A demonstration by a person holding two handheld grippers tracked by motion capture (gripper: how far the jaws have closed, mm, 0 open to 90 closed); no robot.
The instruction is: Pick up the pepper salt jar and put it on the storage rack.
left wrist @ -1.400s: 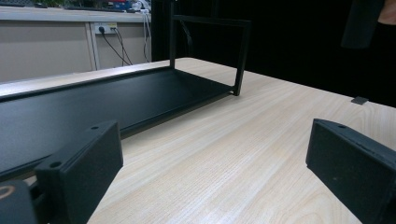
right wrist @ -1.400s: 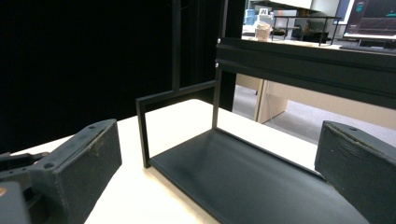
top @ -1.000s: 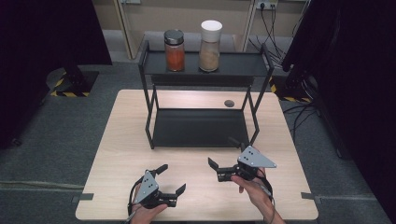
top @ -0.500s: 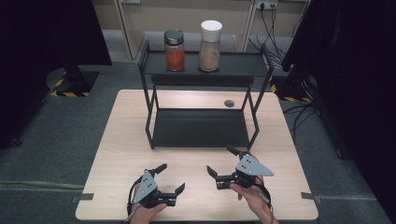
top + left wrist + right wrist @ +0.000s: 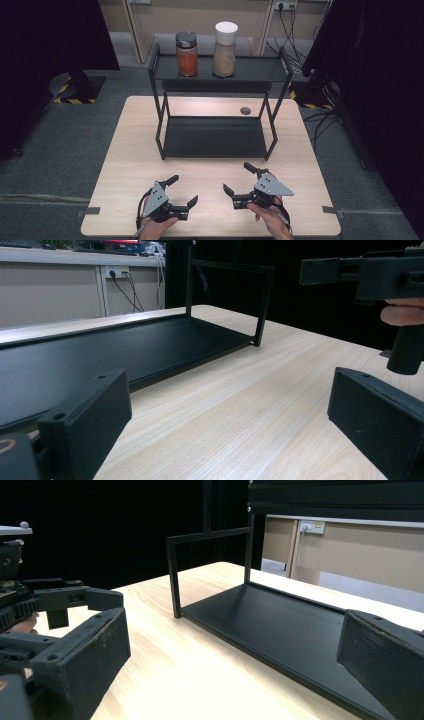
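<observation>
- Left gripper [image 5: 181,190]: held in the person's left hand [image 5: 155,229] over the near edge of the table [image 5: 125,165]; jaws spread wide, nothing between them. In the left gripper view both black jaws rise at the lower corners with bare wood between.
- Right gripper [image 5: 243,178]: held in the person's right hand [image 5: 267,216], just to the right of the left gripper and level with it; jaws spread wide, nothing held. Grey three-cornered plate on top, pointing right. It shows in the left gripper view [image 5: 370,275] at upper right, with a fingertip on its handle.
- Left gripper, as seen from the right gripper view [image 5: 65,602]: at the left edge, close by, low over the table.
- Black two-tier rack [image 5: 215,137]: stands on the table directly ahead of both grippers, well apart from them. Its lower shelf lies flat near the tabletop; in the left gripper view the shelf [image 5: 100,347] runs ahead and to the left of the jaws, in the right gripper view [image 5: 280,625] ahead and to the right.
- Jar with red contents [image 5: 186,54]: metal lid, upright on the rack's top shelf, far ahead of the left gripper.
- Jar with pale brown contents [image 5: 225,42]: white lid, upright on the same shelf, just right of the red jar, far ahead of the right gripper; the two jars are near each other, not touching.
- Small dark round fitting [image 5: 245,110]: set in the tabletop behind the rack's lower shelf, beyond the right gripper.
- Floor: grey, around the table on all sides.
</observation>
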